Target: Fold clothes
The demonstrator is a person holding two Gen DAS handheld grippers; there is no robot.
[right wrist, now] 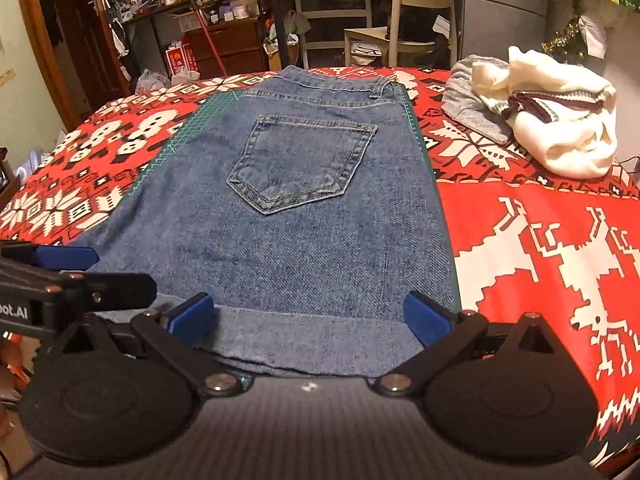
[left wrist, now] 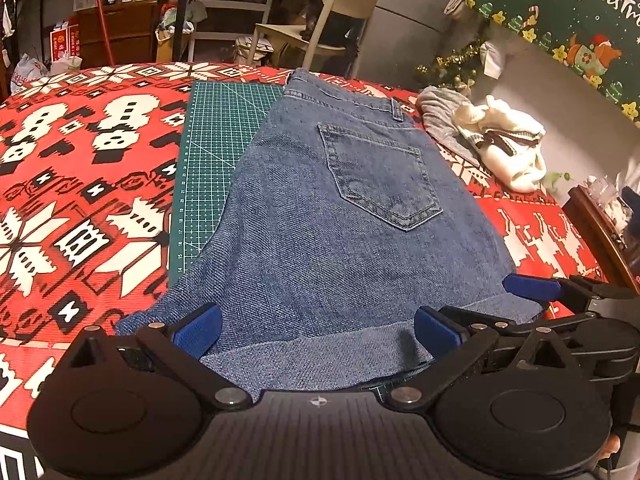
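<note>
**So far: jeans partly folded, pile waiting**

Your left tongs [left wrist: 316, 330] and right tongs [right wrist: 310, 316] both stand apart over the near fold of the jeans [left wrist: 320, 216], flat on the green mat [left wrist: 216, 136]. The sweaters [right wrist: 560, 120] beside it look unfolded.

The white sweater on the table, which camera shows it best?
The right wrist view: the white sweater appears large, with its dark striped trim clear. The left wrist view shows it smaller and near the edge.
</note>
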